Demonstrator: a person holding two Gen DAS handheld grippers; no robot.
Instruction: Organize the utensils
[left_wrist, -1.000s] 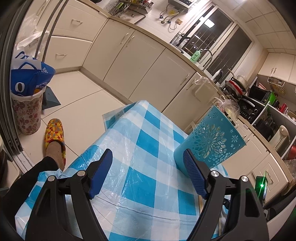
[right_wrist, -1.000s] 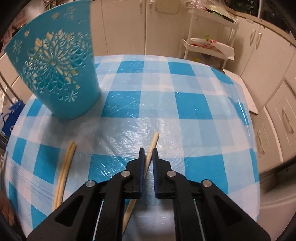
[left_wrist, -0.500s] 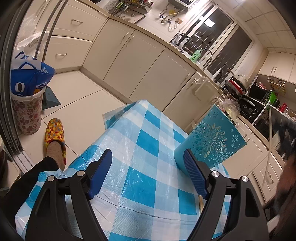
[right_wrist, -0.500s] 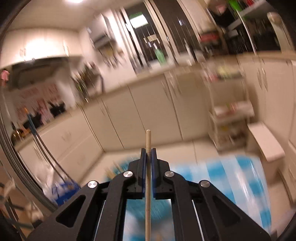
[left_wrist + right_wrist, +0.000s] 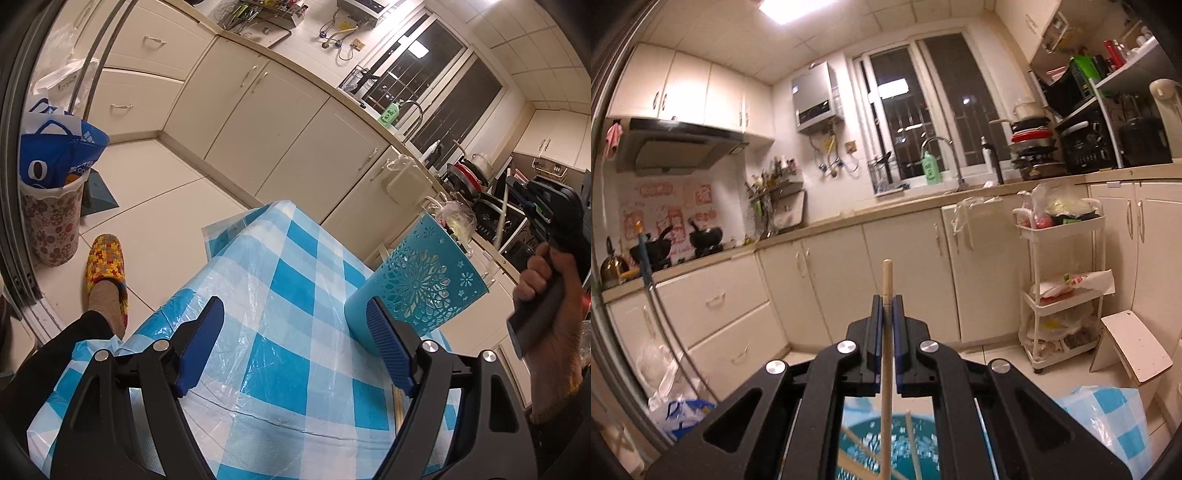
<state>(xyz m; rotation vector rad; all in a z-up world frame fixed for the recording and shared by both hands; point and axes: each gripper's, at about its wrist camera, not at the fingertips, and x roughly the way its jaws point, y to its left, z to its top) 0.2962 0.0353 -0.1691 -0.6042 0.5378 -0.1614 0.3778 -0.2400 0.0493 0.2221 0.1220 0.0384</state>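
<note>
Two containers stand out in the left wrist view. At far left on the pale floor tiles, a flower-patterned waste bin (image 5: pixel 51 225) holds a blue and white shopping bag (image 5: pixel 55 155) that bulges above its rim. Just right of it a foot in a multicoloured knitted slipper (image 5: pixel 107 269) rests on the floor. In the middle, a table under a blue and white checked plastic cloth (image 5: pixel 280 317) carries the left gripper (image 5: pixel 295 339), its blue-padded jaws spread wide with only the cloth between them. Just beyond its right pad (image 5: pixel 388 347) stands a turquoise plastic utensil holder with cut-out flower patterns (image 5: pixel 421 284), leaning in the fisheye picture, its base on the cloth. Pale sticks (image 5: pixel 397 400) lie on the cloth near the right pad, mostly hidden. At far right a hand (image 5: pixel 550 299) grips the black handle of the right gripper, raised above the holder, with a thin pale stick (image 5: pixel 501 218) hanging from it.

From the right wrist view, the right gripper (image 5: pixel 887 306) has its jaws pressed together on a single light wooden chopstick (image 5: pixel 886 343), held upright, its top end poking above the pads and its lower end reaching down over the turquoise holder's open mouth (image 5: pixel 923 443). Inside that holder two more wooden chopsticks (image 5: pixel 912 443) lean crossed. Further right, a white three-tier trolley (image 5: pixel 1063 295) holds bags and packets on every shelf.
</note>
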